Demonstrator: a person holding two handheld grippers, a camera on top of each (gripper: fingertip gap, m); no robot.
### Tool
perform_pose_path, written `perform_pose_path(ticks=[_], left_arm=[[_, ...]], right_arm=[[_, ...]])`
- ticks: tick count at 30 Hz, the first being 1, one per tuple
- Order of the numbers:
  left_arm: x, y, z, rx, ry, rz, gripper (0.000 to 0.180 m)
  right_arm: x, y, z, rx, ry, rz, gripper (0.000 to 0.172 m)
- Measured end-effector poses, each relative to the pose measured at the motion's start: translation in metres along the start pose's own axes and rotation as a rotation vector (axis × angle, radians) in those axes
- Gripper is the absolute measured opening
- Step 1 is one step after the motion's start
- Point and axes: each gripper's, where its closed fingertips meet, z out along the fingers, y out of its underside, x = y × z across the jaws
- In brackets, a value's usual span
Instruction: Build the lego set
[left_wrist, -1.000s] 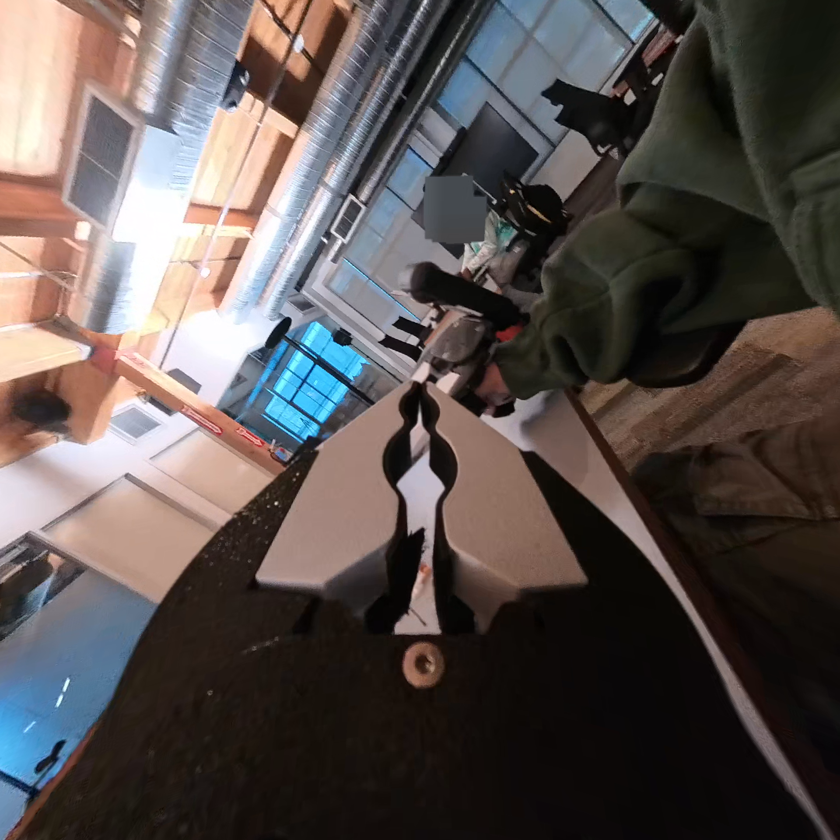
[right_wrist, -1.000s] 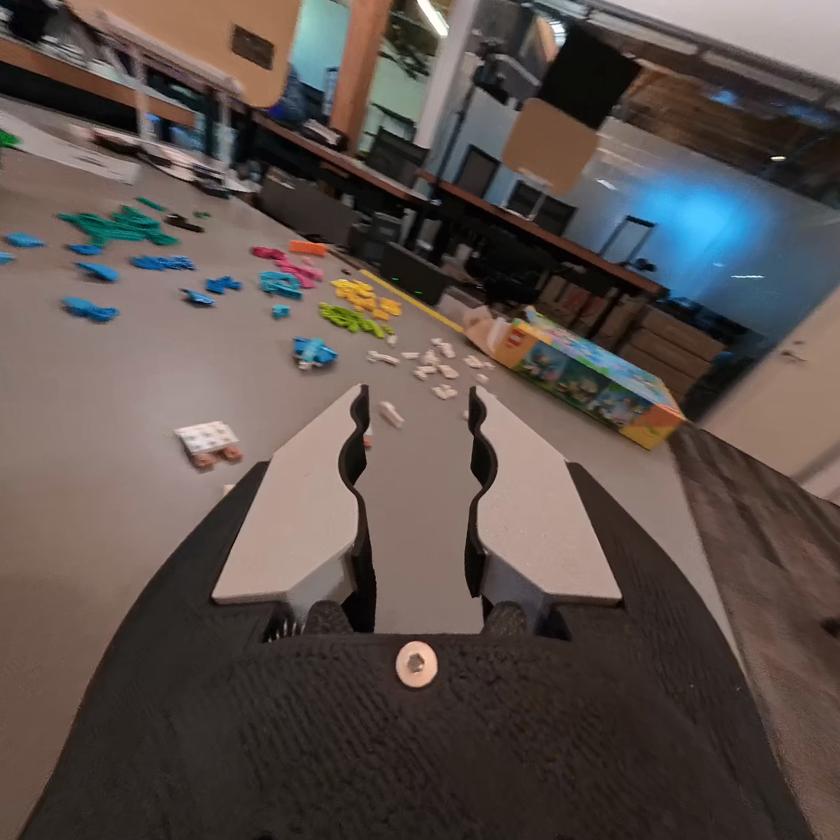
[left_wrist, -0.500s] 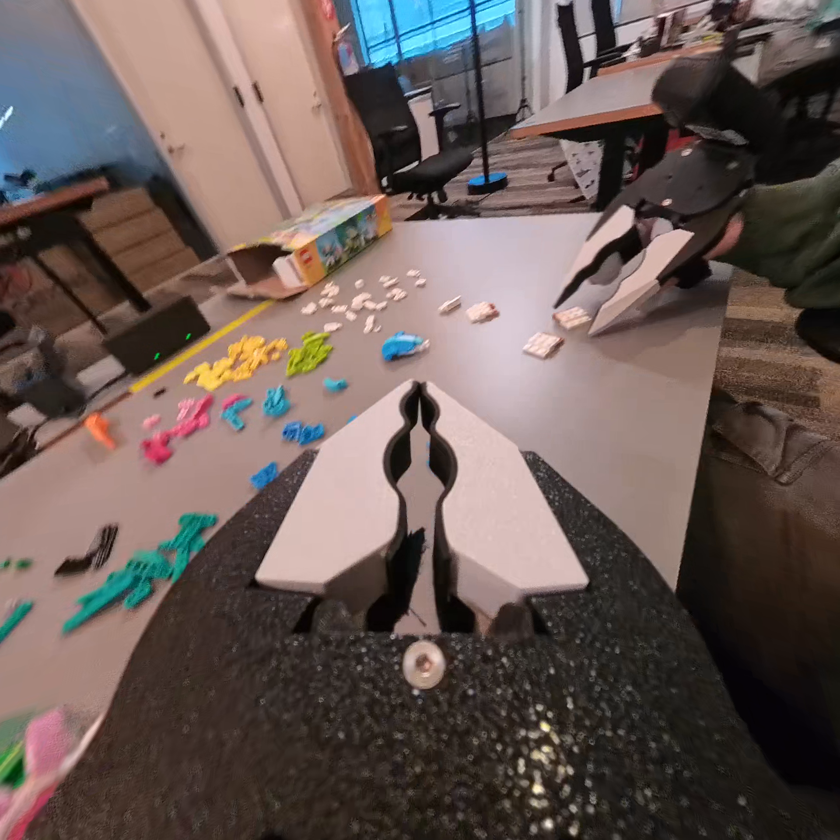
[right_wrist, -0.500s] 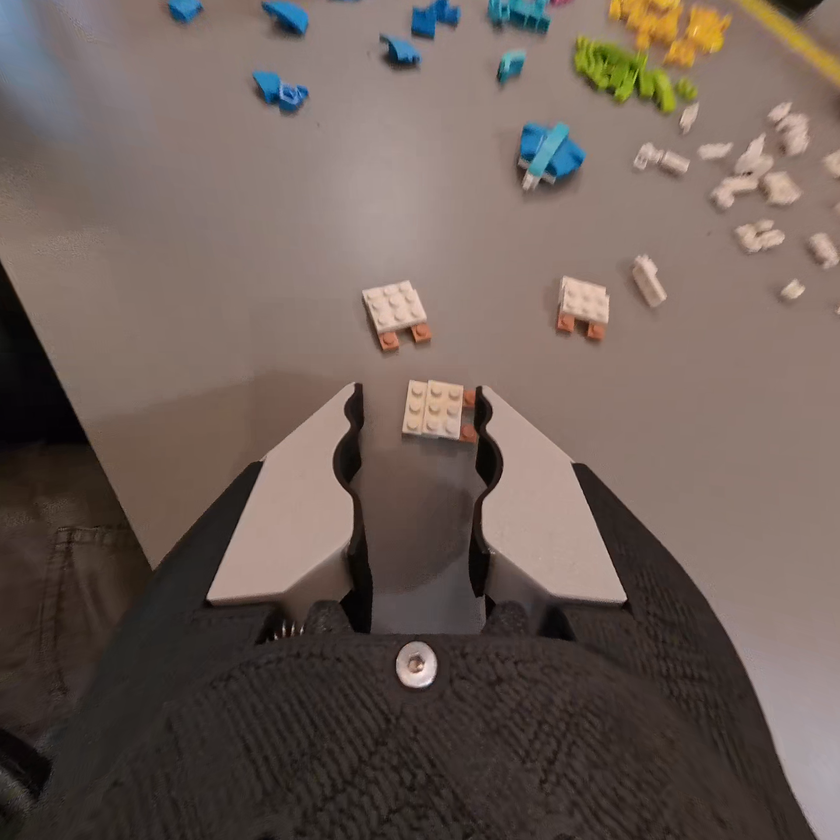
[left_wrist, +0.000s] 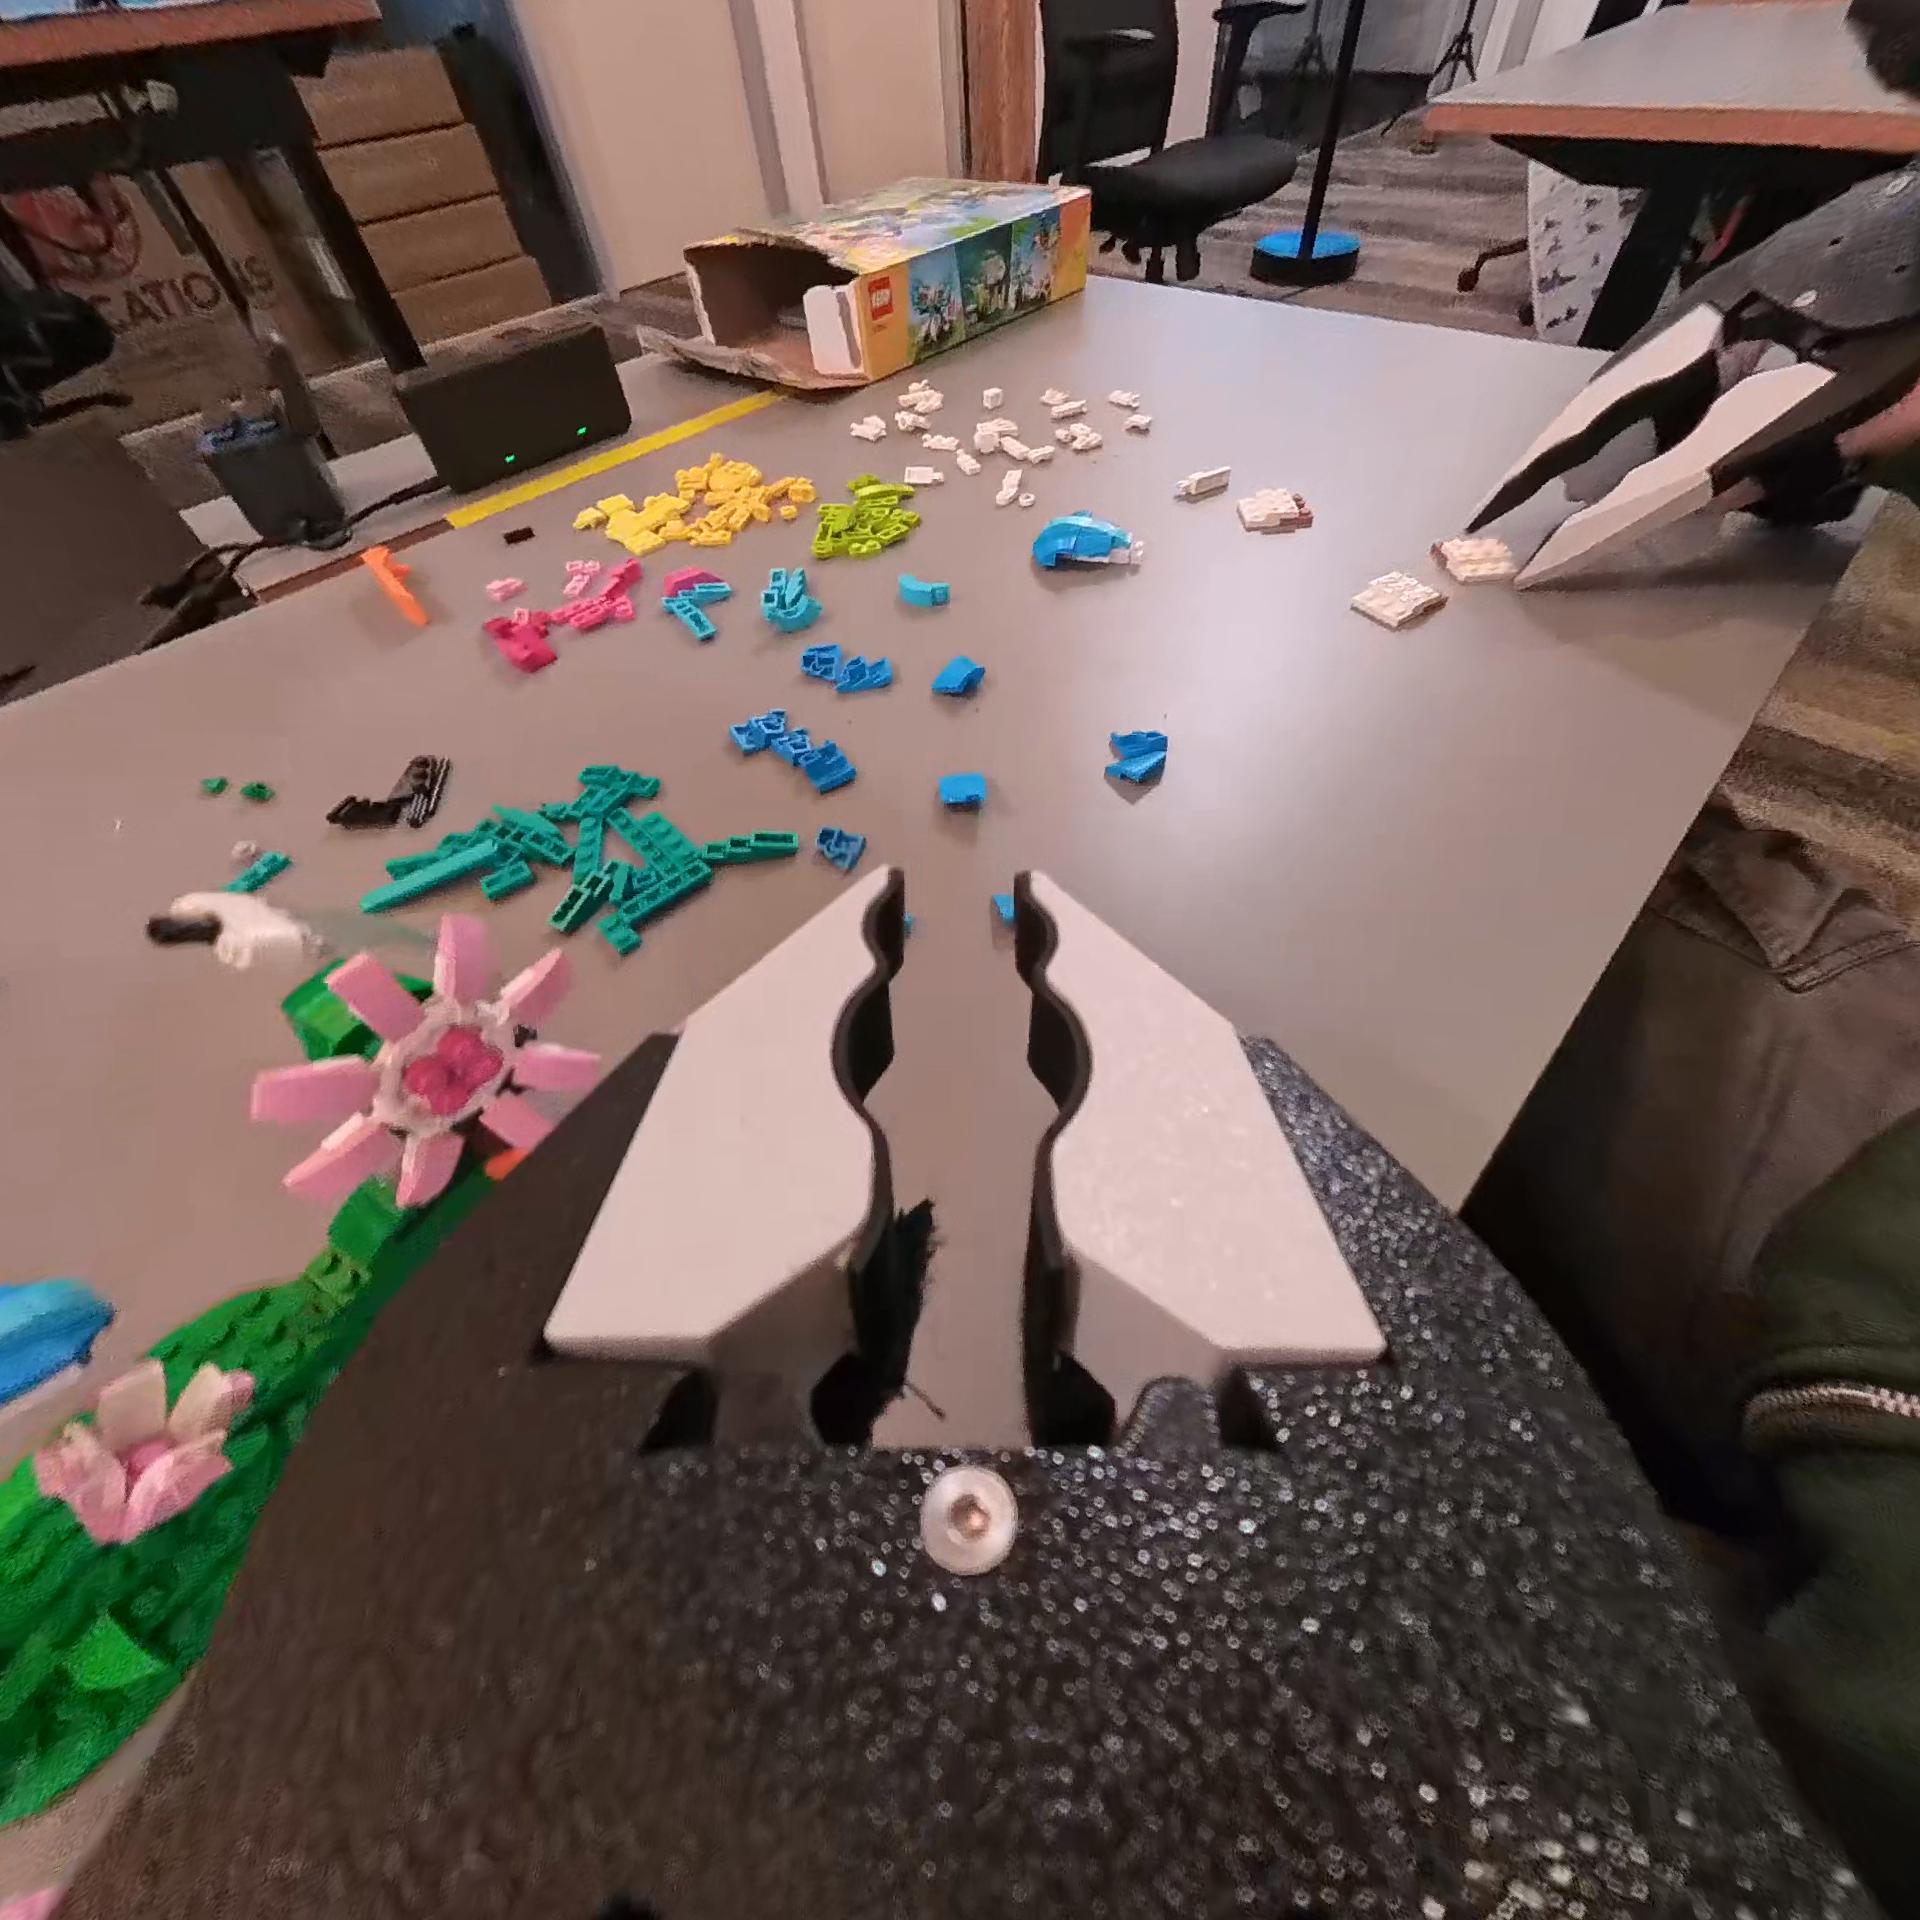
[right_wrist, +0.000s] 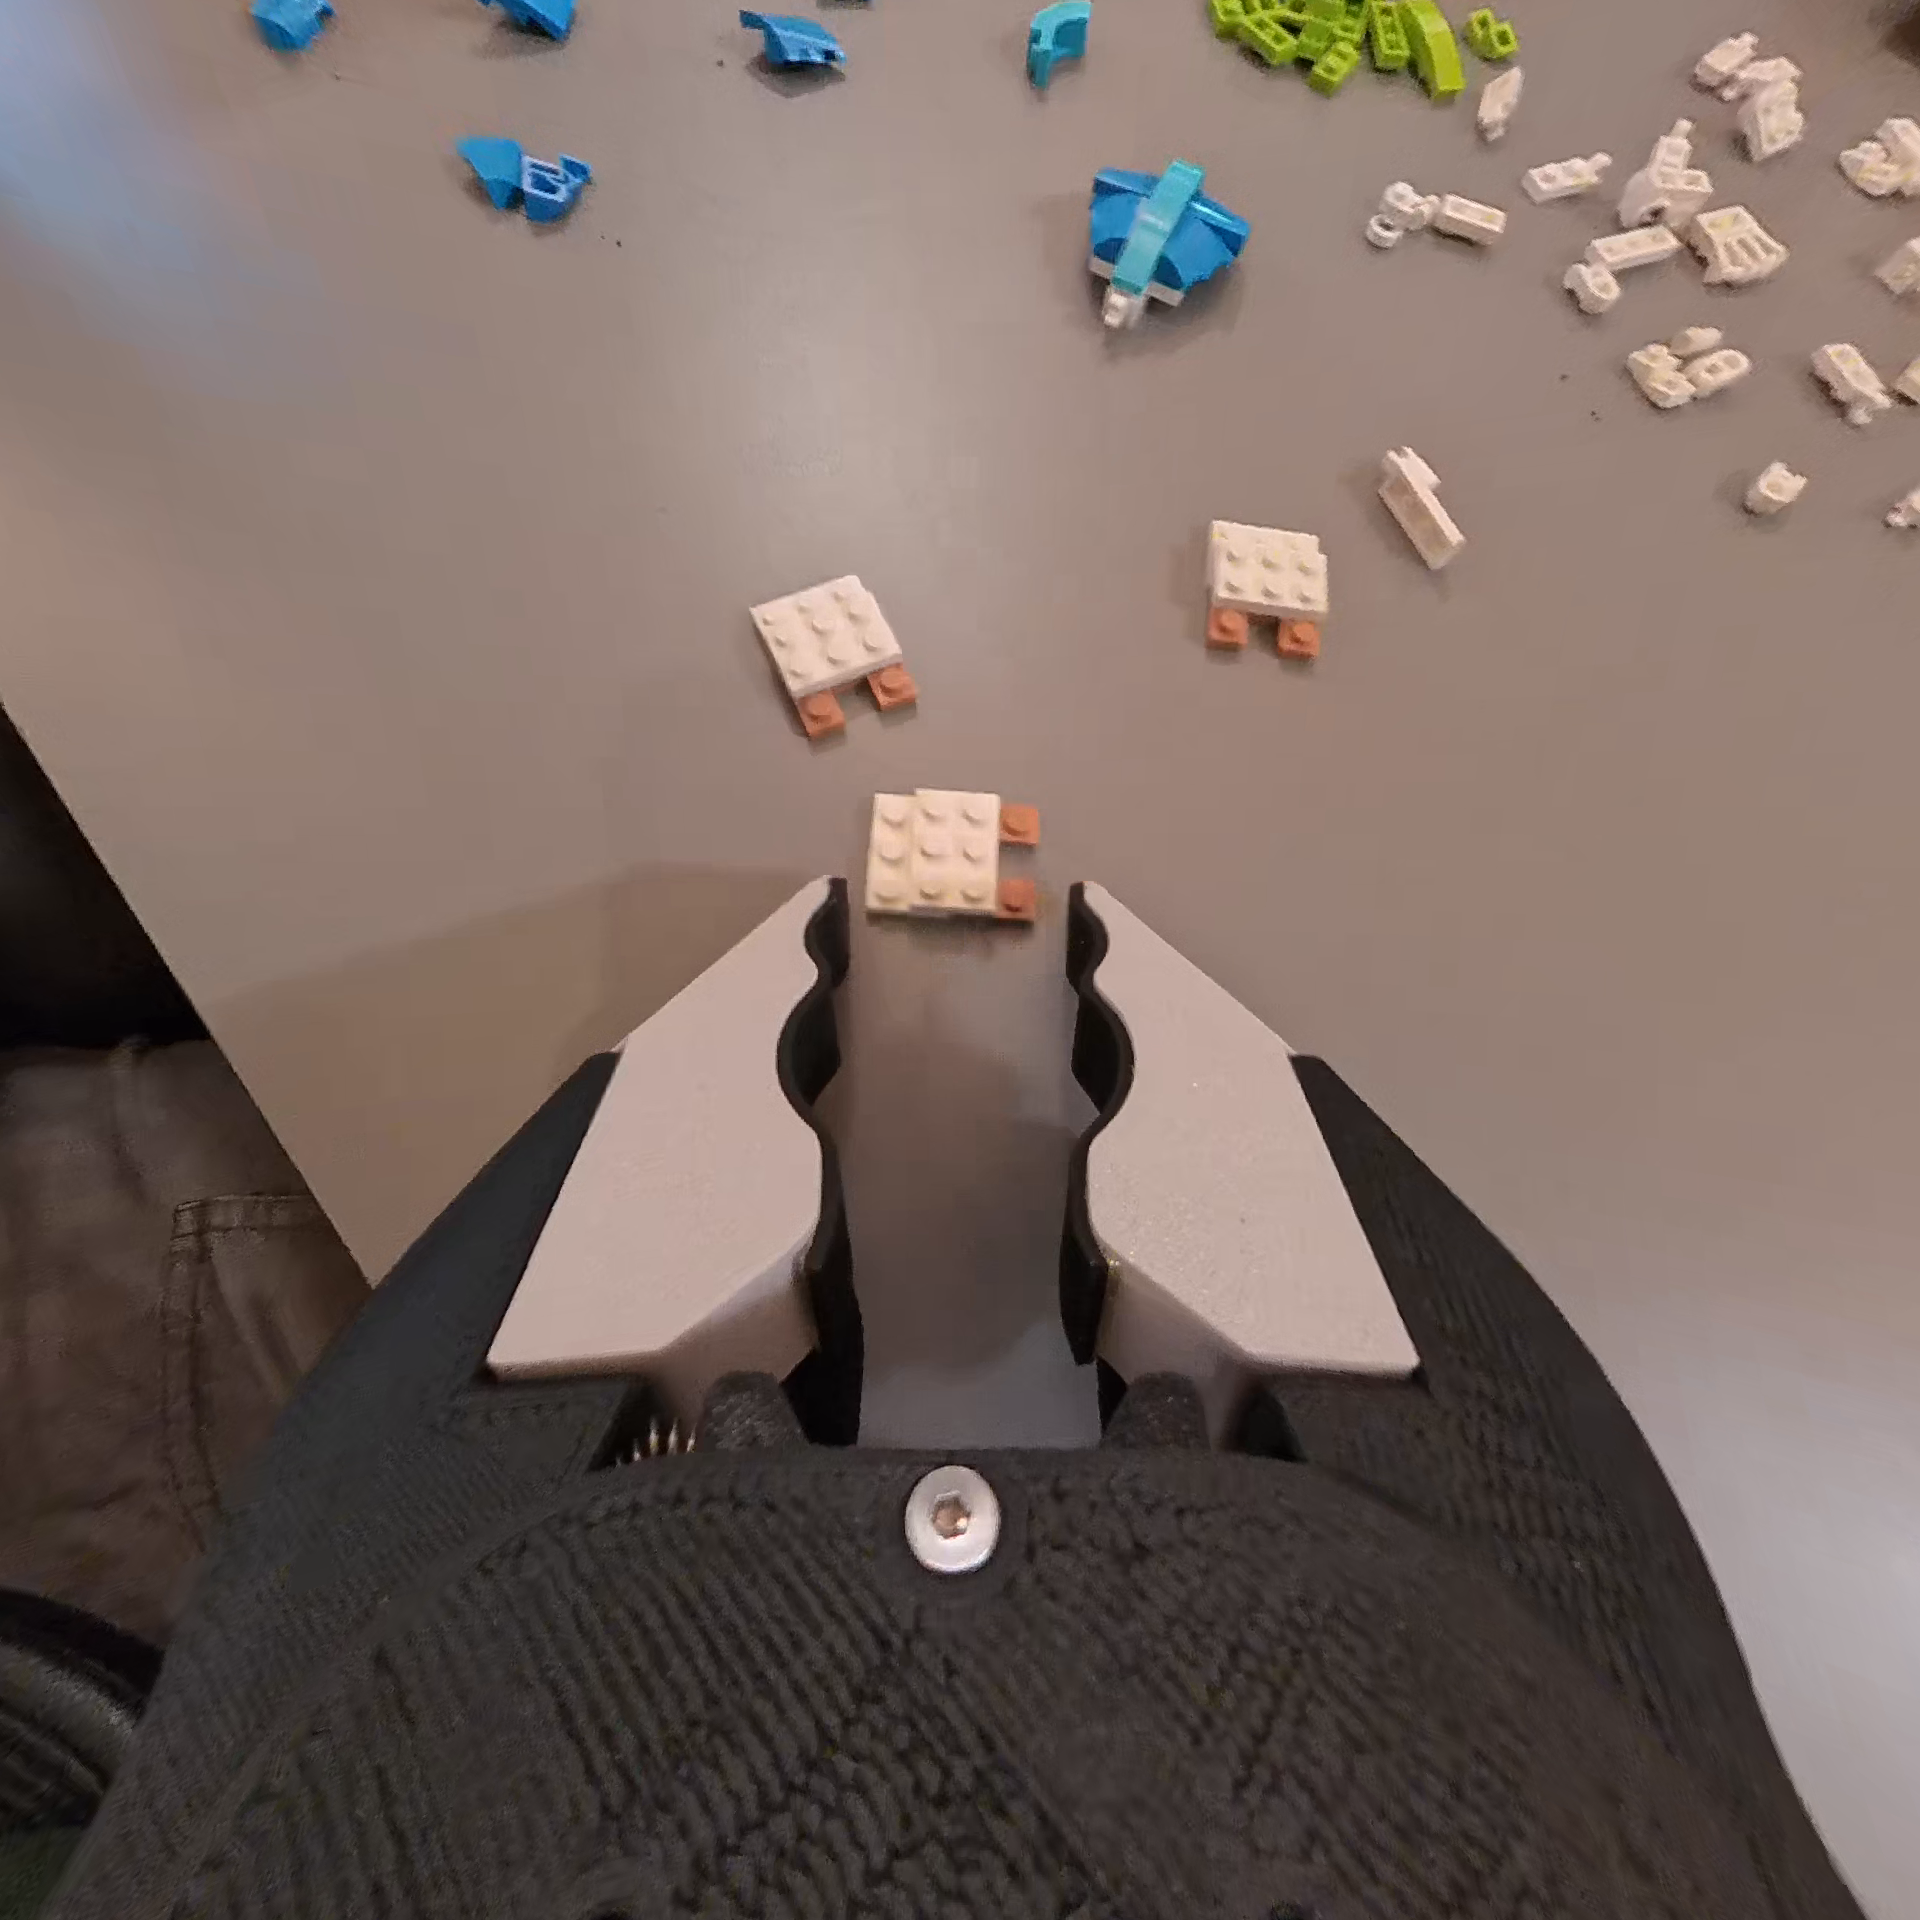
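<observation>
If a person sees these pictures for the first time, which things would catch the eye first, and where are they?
Probably the toy bricks sorted by colour on the grey table: yellow, pink, blue and teal heaps. Near the left gripper, which is open and empty, stands a built pink flower on green bricks. The right gripper, also open, points at a small white and brown plate assembly near the table edge.

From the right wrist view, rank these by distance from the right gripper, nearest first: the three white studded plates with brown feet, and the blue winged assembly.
1. White plate with brown feet, just ahead of the open right gripper.
2. White plate, ahead, slightly left.
3. White plate, ahead right.
4. Blue winged assembly, farthest, ahead right.
</observation>
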Motion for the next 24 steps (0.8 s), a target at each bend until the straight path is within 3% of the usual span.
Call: perform_pose_path(ticks=[1, 4, 8, 13, 18, 24], left_arm=[[0.0, 0.001, -0.002, 0.006, 0.005, -0.015, 0.019], [0.001, 0.0, -0.007, 0.04, 0.037, -0.094, 0.022], [0.001, -0.007, -0.011, 0.084, 0.077, -0.162, 0.022], [0.006, -0.006, -0.007, 0.082, 0.111, -0.18, 0.022], [0.013, -0.004, -0.003, 0.073, 0.136, -0.182, 0.022], [0.017, -0.005, 0.0, 0.07, 0.153, -0.177, 0.022]], right_arm=[[0.005, 0.002, -0.002, -0.003, 0.024, 0.01, 0.042], [0.018, 0.008, -0.008, -0.01, 0.091, 0.039, 0.04], [0.001, 0.0, -0.009, 0.05, -0.013, 0.043, 0.042], [-0.001, 0.001, -0.002, 0.009, -0.015, 0.029, 0.046], [-0.025, -0.001, -0.006, 0.029, -0.183, 0.078, 0.038], [-0.013, 0.0, -0.004, 0.013, -0.124, 0.136, 0.04]])
